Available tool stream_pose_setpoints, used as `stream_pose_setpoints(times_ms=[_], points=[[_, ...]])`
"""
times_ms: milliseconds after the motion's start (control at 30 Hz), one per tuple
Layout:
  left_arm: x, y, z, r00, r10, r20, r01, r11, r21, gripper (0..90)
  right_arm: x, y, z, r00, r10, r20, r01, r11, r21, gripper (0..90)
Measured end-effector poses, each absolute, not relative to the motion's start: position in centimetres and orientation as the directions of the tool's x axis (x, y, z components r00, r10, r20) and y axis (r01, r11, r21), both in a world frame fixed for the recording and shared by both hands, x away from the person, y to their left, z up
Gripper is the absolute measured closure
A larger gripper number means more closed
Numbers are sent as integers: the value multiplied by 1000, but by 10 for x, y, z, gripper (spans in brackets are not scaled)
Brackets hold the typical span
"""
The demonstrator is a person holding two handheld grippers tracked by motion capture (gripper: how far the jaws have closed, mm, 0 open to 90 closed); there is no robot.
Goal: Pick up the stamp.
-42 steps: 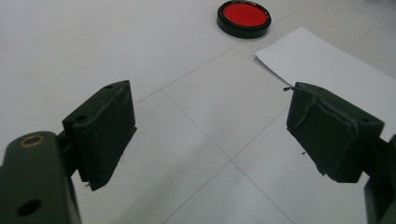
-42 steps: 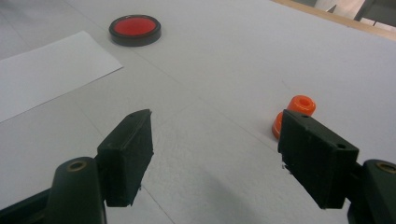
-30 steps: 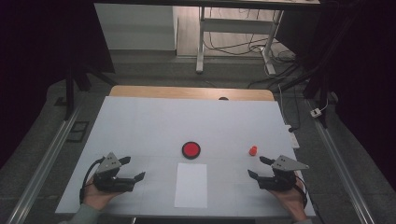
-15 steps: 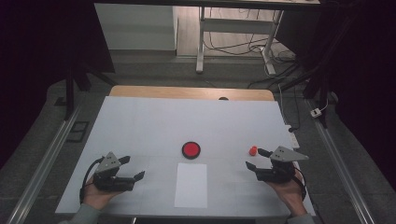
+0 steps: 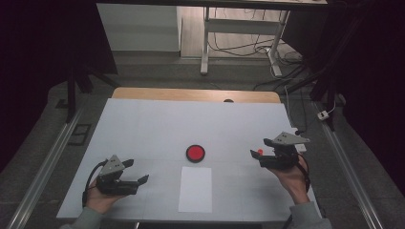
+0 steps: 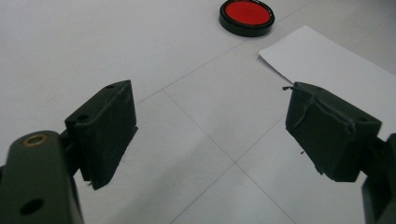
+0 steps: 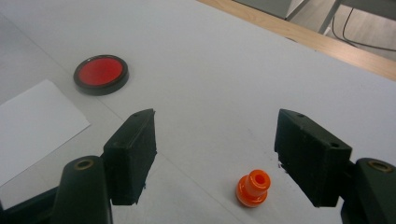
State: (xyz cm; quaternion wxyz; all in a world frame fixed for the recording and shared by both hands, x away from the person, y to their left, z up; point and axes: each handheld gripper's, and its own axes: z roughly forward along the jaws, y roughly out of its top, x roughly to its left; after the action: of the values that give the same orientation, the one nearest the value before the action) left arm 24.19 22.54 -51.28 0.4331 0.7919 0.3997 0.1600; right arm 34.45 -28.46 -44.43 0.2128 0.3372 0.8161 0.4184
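A dim room with dark surroundings and cables on the floor frames a white-covered table [image 5: 157,124] with a wooden edge at its far side. Near the table's middle sits a round red disc with a black rim [image 5: 195,153], and just in front of it lies a blank sheet of white paper [image 5: 196,189]. At the right, the right gripper [image 5: 256,156] hovers with its jaws wide apart and empty, straddling a small orange plastic piece [image 7: 252,187] that stands upright on the table between them, closer to one jaw. This piece looks light, hard and smooth, with a bulbous base, a narrower neck and a hollow top; it would likely tip or skid easily, so squeezing across the rounded base seems safest. At the left, the left gripper [image 5: 141,181] rests low, its jaws also wide open and holding nothing.
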Motion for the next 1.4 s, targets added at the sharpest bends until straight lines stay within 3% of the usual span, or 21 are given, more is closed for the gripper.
stream_pose_setpoints(times_ms=[1400], points=[[245, 223, -520, 628, 773, -88, 513, -327, 794, 164, 385, -297, -495, -630, 775, -34, 518, 453, 725, 336]])
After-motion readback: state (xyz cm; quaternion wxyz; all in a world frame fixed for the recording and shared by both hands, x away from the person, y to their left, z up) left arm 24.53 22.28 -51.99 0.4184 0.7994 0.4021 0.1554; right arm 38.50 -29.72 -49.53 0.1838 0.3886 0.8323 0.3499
